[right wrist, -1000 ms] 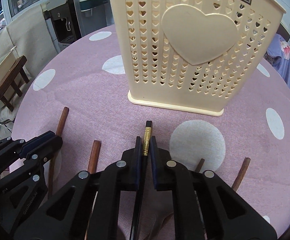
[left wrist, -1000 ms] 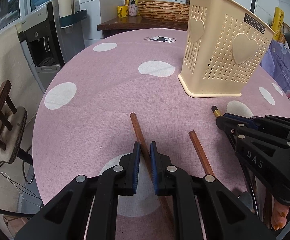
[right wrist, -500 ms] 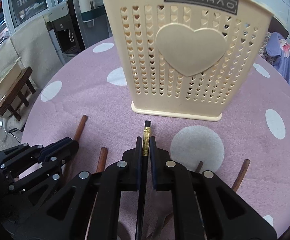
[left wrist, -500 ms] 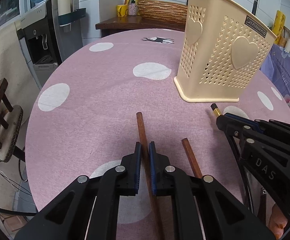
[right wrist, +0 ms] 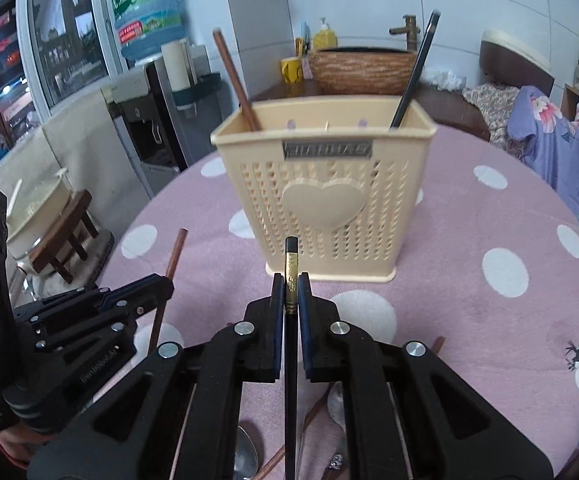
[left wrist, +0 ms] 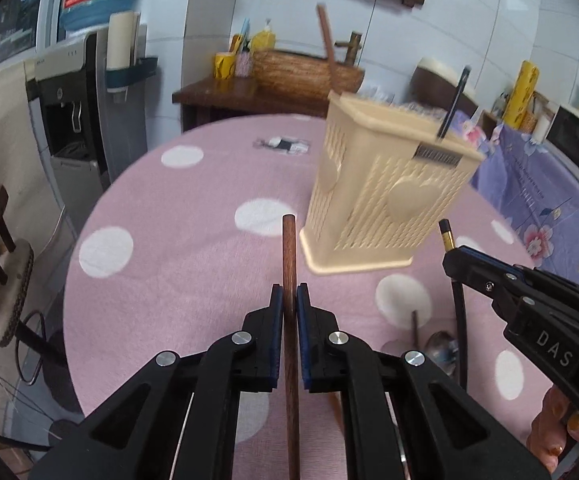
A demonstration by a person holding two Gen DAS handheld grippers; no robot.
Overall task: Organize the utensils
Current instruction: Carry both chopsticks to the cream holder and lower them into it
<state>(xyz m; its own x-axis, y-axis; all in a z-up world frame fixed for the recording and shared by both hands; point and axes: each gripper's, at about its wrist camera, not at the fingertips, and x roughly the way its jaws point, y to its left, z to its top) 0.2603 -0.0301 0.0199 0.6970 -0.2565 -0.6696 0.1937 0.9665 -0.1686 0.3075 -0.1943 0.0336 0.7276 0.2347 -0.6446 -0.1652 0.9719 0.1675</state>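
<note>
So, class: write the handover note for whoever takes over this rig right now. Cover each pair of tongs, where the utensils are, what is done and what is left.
Left tongs: shut on a brown chopstick, lifted off the table.
Right tongs: shut on a black chopstick, also lifted, facing the holder.
Done: one brown stick and one black stick already stand in the holder.
Left: drop both held chopsticks in the holder, then collect the spoons and remaining brown sticks lying on the near side of the table.
</note>
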